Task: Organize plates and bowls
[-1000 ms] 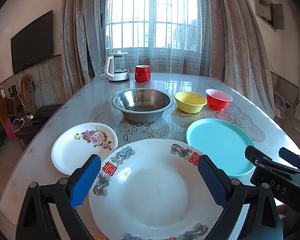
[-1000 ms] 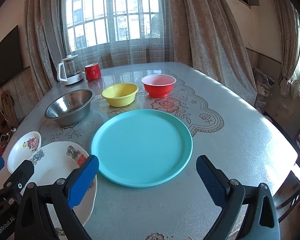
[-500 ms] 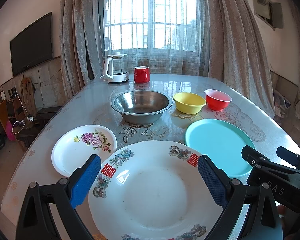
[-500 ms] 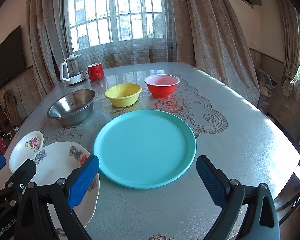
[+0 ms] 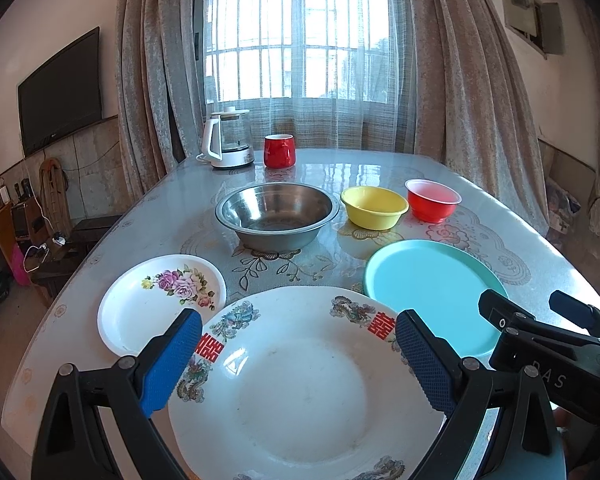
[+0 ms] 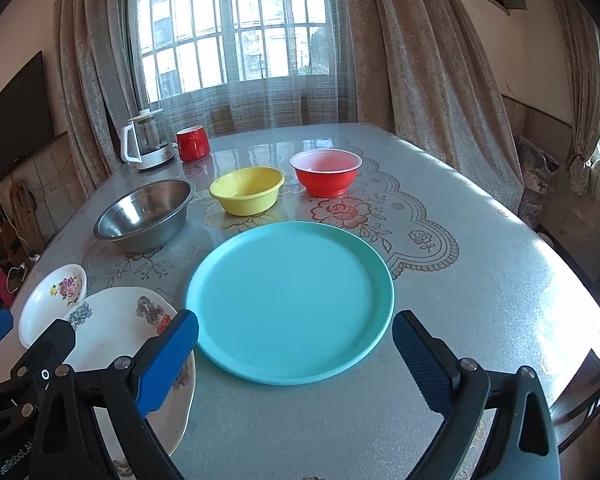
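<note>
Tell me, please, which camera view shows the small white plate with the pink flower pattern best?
The left wrist view: the small white plate with the pink flower pattern lies near and large there, its flowers clear, only its near rim hidden behind a blue finger pad. The right wrist view shows it small at the left edge, partly cut off by the other gripper.

Colours and patterns across the tabletop

A teal plate (image 6: 290, 308), yellow bowl (image 6: 247, 190), red bowl (image 6: 326, 174) and steel bowl (image 5: 277, 212) are showing plain; the big white plate (image 5: 300, 392) is carrying red characters and dragons, the small white plate (image 5: 160, 300) pink roses, and the grey tabletop (image 6: 480, 280) floral lace.
</note>
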The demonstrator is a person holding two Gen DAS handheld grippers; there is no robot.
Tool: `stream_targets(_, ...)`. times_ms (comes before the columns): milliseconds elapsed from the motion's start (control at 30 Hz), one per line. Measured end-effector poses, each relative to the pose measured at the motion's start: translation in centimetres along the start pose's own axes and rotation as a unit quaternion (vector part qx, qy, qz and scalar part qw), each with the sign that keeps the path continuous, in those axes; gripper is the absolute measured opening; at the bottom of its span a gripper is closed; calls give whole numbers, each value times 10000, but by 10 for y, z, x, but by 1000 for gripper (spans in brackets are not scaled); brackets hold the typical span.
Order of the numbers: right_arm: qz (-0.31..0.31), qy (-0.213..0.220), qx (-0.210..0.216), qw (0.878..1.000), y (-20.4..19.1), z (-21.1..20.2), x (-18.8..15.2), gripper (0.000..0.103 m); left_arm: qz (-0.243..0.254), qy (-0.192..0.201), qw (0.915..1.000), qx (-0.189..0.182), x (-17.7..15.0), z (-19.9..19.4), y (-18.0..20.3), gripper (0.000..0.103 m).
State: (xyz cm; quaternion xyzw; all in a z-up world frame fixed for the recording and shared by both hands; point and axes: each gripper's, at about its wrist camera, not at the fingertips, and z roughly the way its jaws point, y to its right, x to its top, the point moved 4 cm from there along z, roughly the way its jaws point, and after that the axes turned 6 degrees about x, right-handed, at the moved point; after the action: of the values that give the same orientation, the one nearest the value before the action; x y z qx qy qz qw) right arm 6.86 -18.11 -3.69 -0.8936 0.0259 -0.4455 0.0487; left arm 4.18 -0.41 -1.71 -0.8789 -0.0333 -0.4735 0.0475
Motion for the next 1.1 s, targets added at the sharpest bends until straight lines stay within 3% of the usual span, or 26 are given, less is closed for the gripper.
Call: stream_targets(1100, 50, -159, 210, 9996, 39, 24, 19, 99, 79, -157, 9998, 60, 11, 20, 41, 98)
